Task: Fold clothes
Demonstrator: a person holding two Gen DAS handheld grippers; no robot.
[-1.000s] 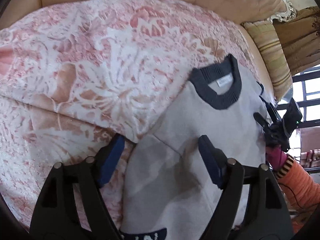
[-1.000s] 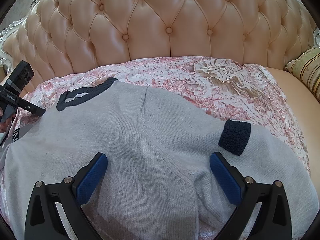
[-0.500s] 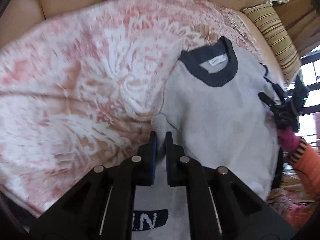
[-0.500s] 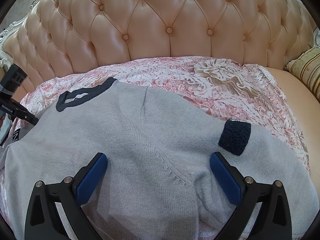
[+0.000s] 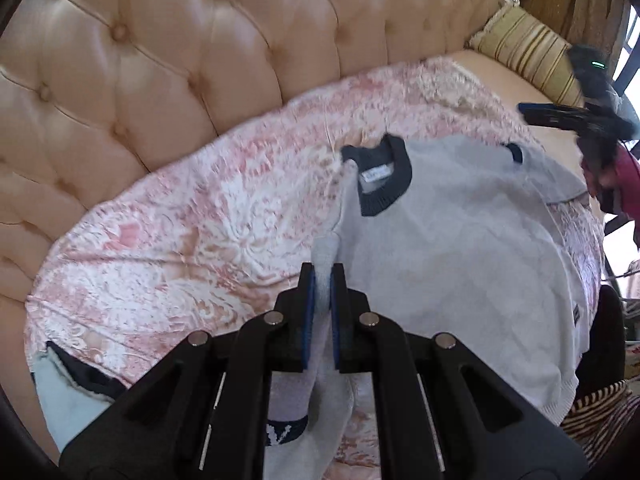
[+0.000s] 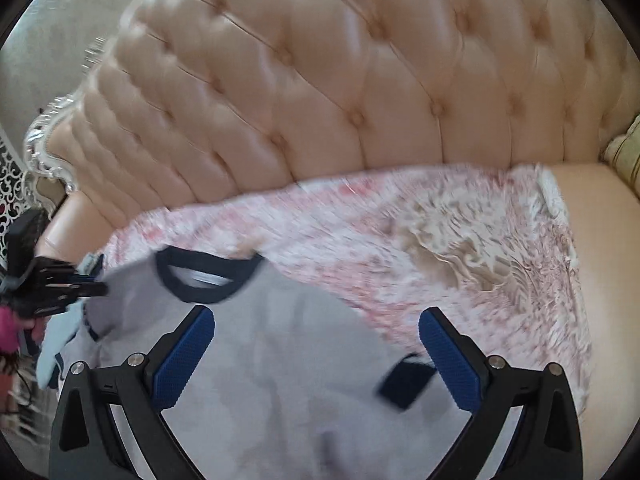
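Sweater [image 5: 460, 248], light grey knit with a dark navy collar [image 5: 380, 178], lies spread on a pink and white floral blanket [image 5: 200, 232] that covers the seat of a tufted peach sofa [image 5: 180, 52]. A white label [image 5: 374, 172] shows inside the collar, which points toward the far backrest. In the left wrist view the left gripper [image 5: 323, 276] has its 2 blue-padded fingers [image 5: 307, 312] pinched nearly together on a fold of the sweater's grey fabric at the garment's left edge, near the shoulder; the pinched fabric rises in a ridge from the fingers toward the collar, and more grey cloth hangs down between the black arms below. A dark navy band with pale lettering [image 5: 286, 432] shows at the near edge under that gripper. A pale blue cloth with a dark lining [image 5: 68, 392] lies at the near left corner of the blanket. In the right wrist view, which is blurred, the right gripper [image 6: 316, 344] has its fingers [image 6: 184, 356] spread wide and holds nothing, poised over the sweater's [image 6: 280, 360] grey body; a dark navy cuff [image 6: 406, 382] lies on the fabric just inside the right finger, and the collar [image 6: 208, 280] lies beyond the left one. At the far left of that view the left gripper [image 6: 86, 284] shows at the sweater's edge. A striped gold cushion [image 5: 524, 52] rests at the sofa's far right end, and the person's magenta sleeve [image 5: 620, 184] shows at the right edge.
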